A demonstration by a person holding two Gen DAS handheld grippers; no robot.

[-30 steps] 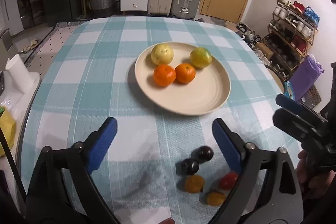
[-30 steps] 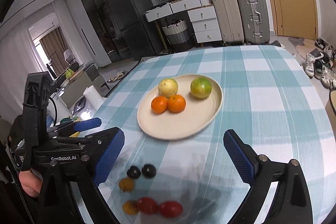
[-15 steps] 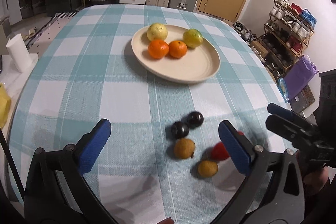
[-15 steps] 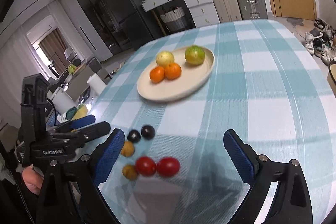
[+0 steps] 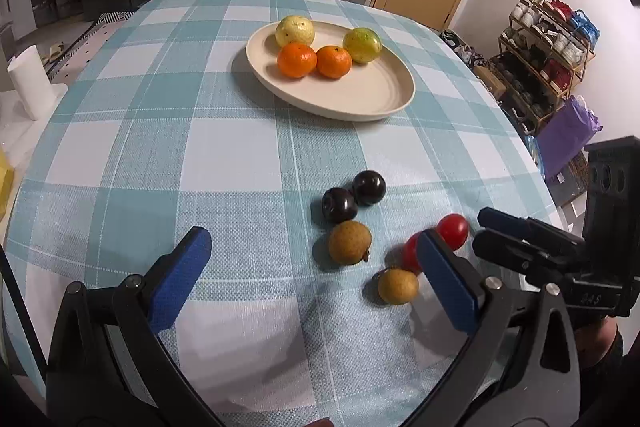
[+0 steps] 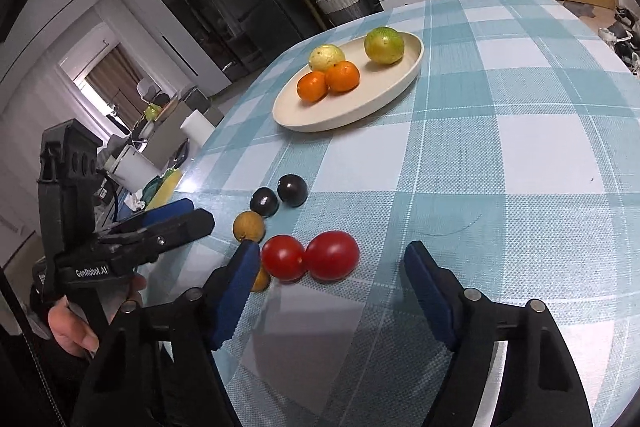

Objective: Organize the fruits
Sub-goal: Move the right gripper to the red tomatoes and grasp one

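Right gripper (image 6: pixel 332 287) jaws closing, seemingly clear of two tomatoes (image 6: pixel 310 257).

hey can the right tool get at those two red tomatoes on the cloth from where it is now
Probably yes. The right tool is closing with nothing pressed between its fingers, and the two red tomatoes lie side by side just ahead of it on the tablecloth. Its left finger sits close to a small brown fruit, which it might nudge.
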